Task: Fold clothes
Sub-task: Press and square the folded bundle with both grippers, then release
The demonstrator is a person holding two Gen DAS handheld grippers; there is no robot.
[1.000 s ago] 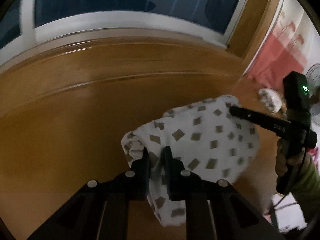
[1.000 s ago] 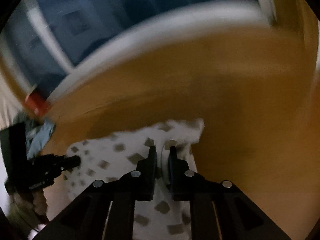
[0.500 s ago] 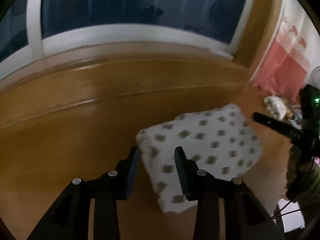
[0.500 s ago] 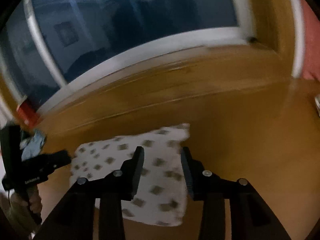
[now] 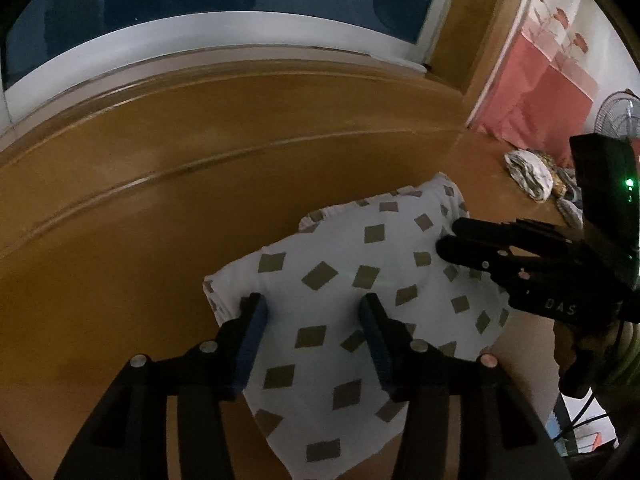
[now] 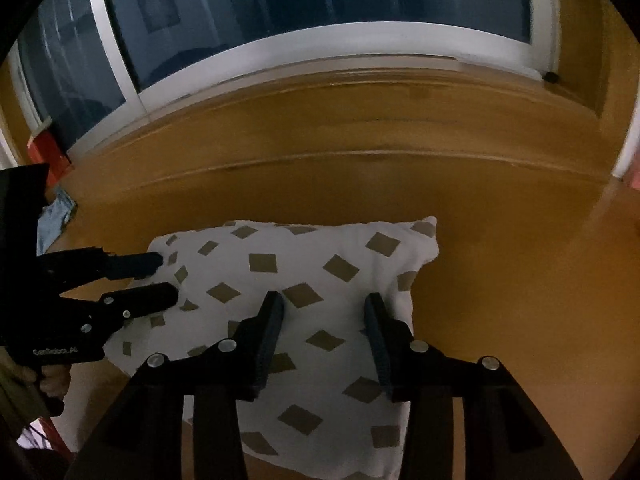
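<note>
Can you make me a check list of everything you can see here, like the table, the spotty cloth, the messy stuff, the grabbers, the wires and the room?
Surface: brown wooden table, bare around the cloth.
Job's things: white folded cloth with brown squares, lying flat on the table.
Clutter: pile of other clothes at the far right end; light blue cloth at the far left.
Grippers: left gripper open, fingers either side of the cloth's near edge; right gripper open over the cloth.
Cables: dark cable hanging under the right gripper's handle.
Surroundings: dark window with white frame behind the table; red and white curtain; fan at right.
</note>
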